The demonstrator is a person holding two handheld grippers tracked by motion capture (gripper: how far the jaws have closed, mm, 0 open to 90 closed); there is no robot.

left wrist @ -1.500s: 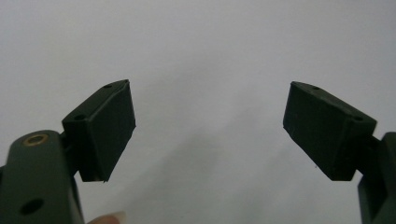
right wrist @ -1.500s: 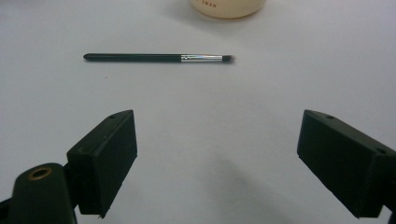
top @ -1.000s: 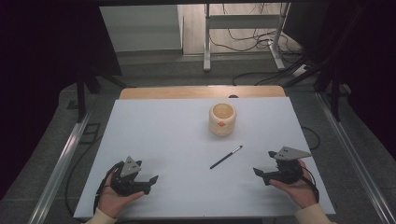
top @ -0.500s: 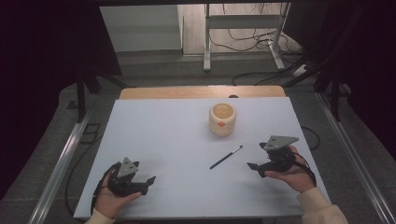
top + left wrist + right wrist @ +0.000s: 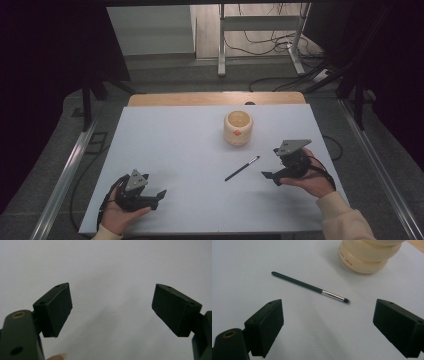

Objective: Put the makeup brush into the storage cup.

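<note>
Lying flat on the white tabletop point(image 5: 190, 150): a thin black make-up brush with a silver metal ferrule point(image 5: 242, 168), slanting, its dark tip pointing toward the far right in the high view. In the right gripper view, showing the same brush point(image 5: 310, 286) just ahead of the two black jaws, touching neither, with the ferrule and the small dark tip toward the right.

Standing upright beyond the brush, near it but apart from it: a round cream-coloured holder with ribbed sides point(image 5: 238, 127), carrying a small orange mark on the front. In the right gripper view, appearing at the top edge as stacked cream rings point(image 5: 367, 257) with small printed letters, too small for reading.

Hovering near the brush, at its right side: the right gripper point(image 5: 272, 176), held in a hand point(image 5: 310, 180), jaws spread wide, holding nothing, pointing toward the brush point(image 5: 325, 322).

Resting near the front left corner of the table, well apart from the brush: the left gripper point(image 5: 157, 197), held in the other hand point(image 5: 117, 212), jaws also spread wide and gripping nothing, looking down at bare white surface point(image 5: 110, 307).
</note>
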